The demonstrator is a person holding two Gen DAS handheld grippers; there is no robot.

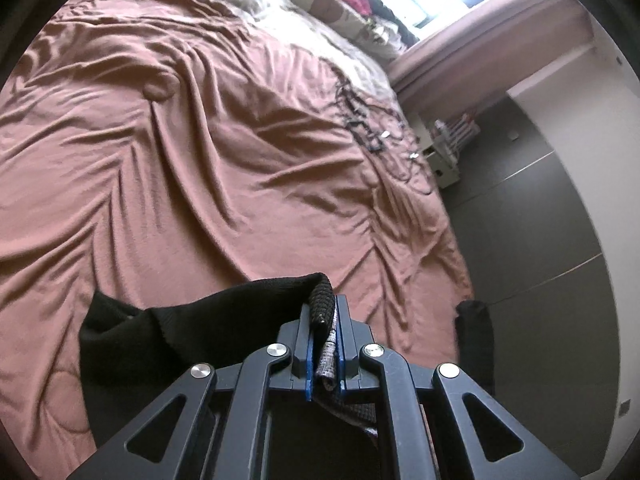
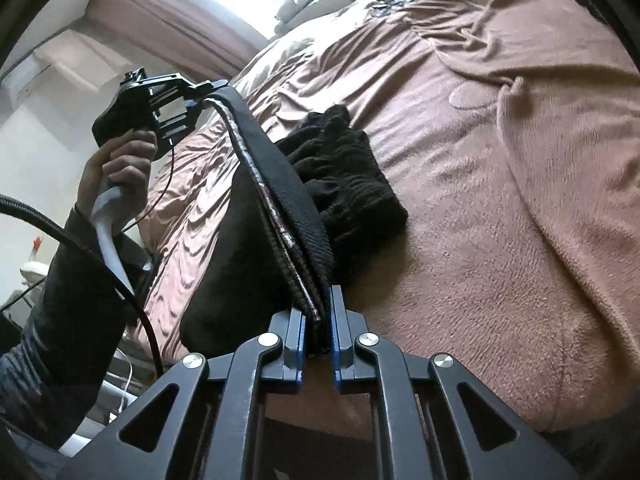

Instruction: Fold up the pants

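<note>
The black pants point(image 2: 280, 208) are pinched at two ends, by the left gripper point(image 1: 324, 320) and the right gripper point(image 2: 320, 312), and held up over the pink bed cover point(image 2: 500, 160), probably so they can be pulled straight for folding.

No readable text for you in either view, no labels, no brand marks, no numbers or signs on anything shown.
</note>
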